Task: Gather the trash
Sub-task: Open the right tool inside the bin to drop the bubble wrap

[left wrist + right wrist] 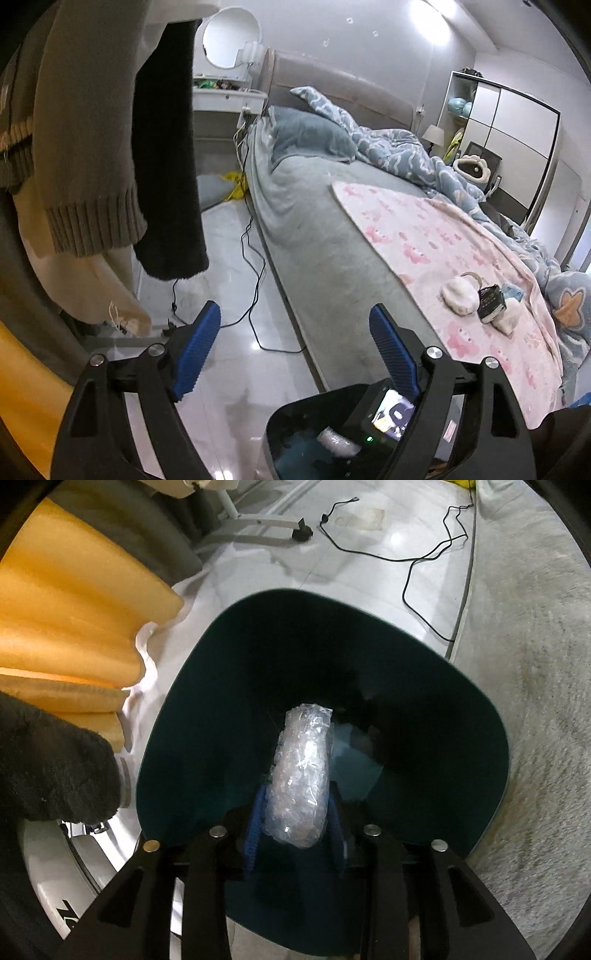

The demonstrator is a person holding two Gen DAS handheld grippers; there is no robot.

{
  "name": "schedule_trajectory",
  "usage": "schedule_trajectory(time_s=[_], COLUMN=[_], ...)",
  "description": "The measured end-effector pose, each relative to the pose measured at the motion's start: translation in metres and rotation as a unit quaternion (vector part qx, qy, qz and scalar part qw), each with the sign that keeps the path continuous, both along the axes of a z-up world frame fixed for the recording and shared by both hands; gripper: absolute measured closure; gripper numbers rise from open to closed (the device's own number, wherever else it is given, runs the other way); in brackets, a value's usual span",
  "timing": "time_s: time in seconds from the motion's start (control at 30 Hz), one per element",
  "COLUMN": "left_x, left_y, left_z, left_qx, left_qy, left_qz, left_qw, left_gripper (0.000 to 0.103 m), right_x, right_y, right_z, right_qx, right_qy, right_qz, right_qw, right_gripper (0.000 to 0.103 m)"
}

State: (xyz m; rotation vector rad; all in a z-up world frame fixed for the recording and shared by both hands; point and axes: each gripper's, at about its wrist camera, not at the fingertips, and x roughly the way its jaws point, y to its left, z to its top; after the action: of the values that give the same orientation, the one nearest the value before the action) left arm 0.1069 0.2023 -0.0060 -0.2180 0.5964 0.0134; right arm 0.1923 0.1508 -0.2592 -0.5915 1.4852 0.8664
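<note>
Right gripper (295, 834) jaws loosened around bubble wrap (301, 775) inside bin rim (177, 686); left gripper (291, 350) jaws wide, empty.

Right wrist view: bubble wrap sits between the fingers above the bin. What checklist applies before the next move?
1. Bubble wrap over the bin opening: ok.
2. Right gripper pads clear of wrap: cannot tell.
3. Bin has room: ok.
4. Left gripper open, empty: ok.
5. Black box on the bed is trash: cannot tell.
</note>
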Motion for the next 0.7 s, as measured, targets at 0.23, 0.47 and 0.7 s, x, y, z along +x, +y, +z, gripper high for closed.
schedule_trajectory(time_s=[0.23,0.47,0.7], left_x=[0.003,0.013,0.028], left_y=[-0.014,-0.038,-0.066], left_z=[0.017,0.03,0.027], left_qx=[-0.01,-0.022,-0.04], left_qy=[-0.027,-0.043,-0.033], left_qz=[-0.001,-0.01,-0.028], left_qw=[0.9996,0.9988,0.9983], left_gripper=[0.015,0.014,0.013], right_x=[-0.003,0.002,0.008], right_y=[-0.005,-0.024,-0.05], right_z=[0.02,0.068,0.116], right_qx=[0.02,0.086,0.134], right_qy=[-0.018,-0.059,-0.121], right_qz=[0.005,-0.014,-0.024], right_qw=[1.0,0.994,0.983], right_gripper=[0.045,0.044,0.044])
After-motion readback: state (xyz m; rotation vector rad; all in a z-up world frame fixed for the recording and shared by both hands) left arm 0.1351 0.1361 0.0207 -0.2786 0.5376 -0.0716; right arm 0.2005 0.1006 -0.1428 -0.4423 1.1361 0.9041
